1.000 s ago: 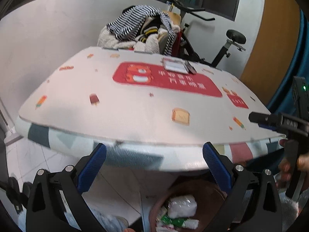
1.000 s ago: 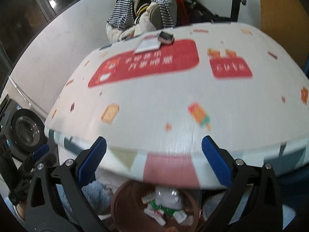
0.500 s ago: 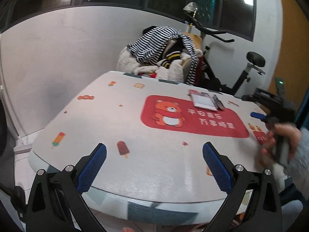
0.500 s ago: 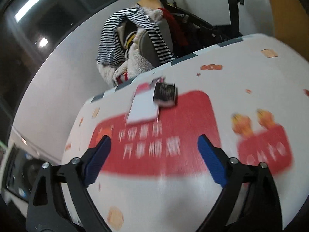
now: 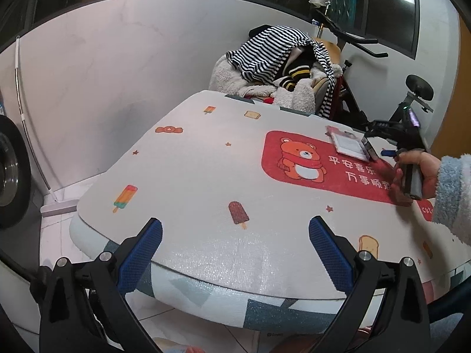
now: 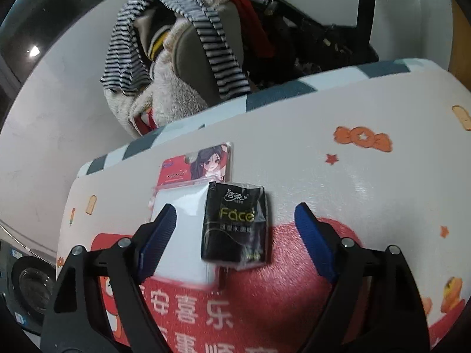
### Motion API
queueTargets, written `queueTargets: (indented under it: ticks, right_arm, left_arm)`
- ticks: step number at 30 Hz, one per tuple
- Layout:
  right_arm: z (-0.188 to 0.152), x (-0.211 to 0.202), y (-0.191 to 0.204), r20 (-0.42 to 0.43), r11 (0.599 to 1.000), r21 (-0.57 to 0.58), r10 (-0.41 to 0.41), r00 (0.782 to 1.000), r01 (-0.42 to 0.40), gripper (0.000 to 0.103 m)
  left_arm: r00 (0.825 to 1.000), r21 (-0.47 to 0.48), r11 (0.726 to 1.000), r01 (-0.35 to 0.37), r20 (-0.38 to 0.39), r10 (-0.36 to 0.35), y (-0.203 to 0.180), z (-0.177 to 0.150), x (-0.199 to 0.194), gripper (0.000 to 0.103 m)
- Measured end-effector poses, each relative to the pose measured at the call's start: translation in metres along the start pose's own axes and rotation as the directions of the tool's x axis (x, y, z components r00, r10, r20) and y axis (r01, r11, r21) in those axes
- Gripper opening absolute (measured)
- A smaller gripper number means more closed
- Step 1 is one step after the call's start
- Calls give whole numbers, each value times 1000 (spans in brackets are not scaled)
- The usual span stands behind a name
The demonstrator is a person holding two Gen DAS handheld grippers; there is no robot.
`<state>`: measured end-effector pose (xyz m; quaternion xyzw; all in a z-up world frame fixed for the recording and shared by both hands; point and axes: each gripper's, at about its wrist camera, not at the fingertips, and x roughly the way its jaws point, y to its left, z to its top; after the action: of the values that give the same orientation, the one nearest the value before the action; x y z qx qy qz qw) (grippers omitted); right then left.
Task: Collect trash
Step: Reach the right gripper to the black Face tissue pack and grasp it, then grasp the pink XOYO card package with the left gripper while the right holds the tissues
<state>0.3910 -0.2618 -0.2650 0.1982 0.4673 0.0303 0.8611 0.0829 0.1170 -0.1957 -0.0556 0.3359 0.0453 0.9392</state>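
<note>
A black tissue pack marked "Face" lies on the table's red print, overlapping a white and pink card packet. My right gripper hangs just over the pack. Its jaws are closing with the pack between them, and a gap shows on both sides, so neither pad touches it. In the left wrist view the same black pack and card packet lie far right, next to the person's hand holding the right gripper. My left gripper is open and empty over the table's near edge.
The table has a white printed cloth. Behind it stand a chair heaped with striped clothes and an exercise bike. A washing machine is at the far left, beside a white wall.
Both grippers rose from the bin below the table edge, which is out of view now. The right one swept forward over the table to the black pack, its jaws narrowing. The left shifted sideways.
</note>
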Motion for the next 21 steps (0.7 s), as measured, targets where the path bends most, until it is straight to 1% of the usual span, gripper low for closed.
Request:
queueTargets:
  ticks: [1, 2, 3, 4, 5, 7, 8, 9, 10, 11, 14, 15, 16, 17, 19, 20, 21]
  right_arm:
    - [3, 5, 0, -12, 1000, -5, -9, 1000, 9, 79]
    - [4, 9, 1, -32, 1000, -11, -18, 999, 17, 70]
    - [4, 11, 0, -35, 1000, -10, -11, 999, 11, 57]
    - [5, 12, -1, -31, 1000, -9, -1, 1000, 0, 50]
    - [3, 9, -4, -26, 999, -10, 37, 999, -37, 42]
    - [1, 6, -5, -21, 998, -26, 51, 998, -51, 33]
    - [-3, -6, -7, 16, 996, -62, 58, 998, -57, 30]
    - [-4, -9, -8, 30, 996, -71, 62, 998, -60, 29]
    - [-8, -21, -13, 61, 994, -90, 71, 996, -65, 29]
    - [-12, -24, -16, 70, 993, -93, 72, 995, -66, 28]
    - [-29, -56, -38, 129, 992, -107, 73, 989, -60, 28]
    - [-37, -69, -45, 155, 993, -116, 51, 987, -33, 28]
    - [-46, -80, -54, 176, 991, -130, 14, 984, 10, 28]
    - [-53, -88, -59, 196, 988, -143, -22, 980, 51, 28]
    - [-61, -96, -59, 213, 987, -144, -42, 976, 74, 28]
    - [-69, -101, -70, 220, 990, -119, -53, 974, 80, 28]
    - [-69, -100, -74, 218, 992, -105, -46, 975, 70, 28]
  left_arm:
    - [1000, -2, 1000, 4, 1, -4, -1, 2, 0, 97]
    - [1000, 0, 1000, 6, 3, -6, -3, 3, 0, 97]
    - [1000, 7, 1000, 9, 4, -9, -6, 5, 1, 97]
    - [1000, 16, 1000, 12, 5, -12, -9, 7, 2, 97]
    - [1000, 22, 1000, 17, 4, -17, -13, 9, 3, 97]
    - [999, 40, 998, 46, -9, -46, -22, 14, 9, 97]
    - [997, 53, 996, 70, -22, -69, -29, 17, 13, 97]
    - [996, 62, 995, 83, -31, -82, -33, 19, 16, 97]
    - [994, 77, 992, 101, -41, -98, -41, 22, 21, 97]
    - [992, 90, 989, 117, -54, -112, -49, 26, 27, 97]
    - [979, 94, 979, 181, -109, -171, -70, 35, 47, 97]
    - [971, 88, 972, 216, -128, -204, -80, 40, 56, 97]
    - [962, 88, 965, 247, -142, -233, -90, 46, 64, 97]
    - [949, 98, 952, 289, -161, -272, -104, 52, 75, 97]
    - [940, 140, 938, 317, -178, -291, -128, 62, 92, 97]
    - [938, 164, 932, 323, -185, -293, -139, 66, 99, 97]
    - [933, 189, 922, 339, -197, -302, -153, 72, 111, 97]
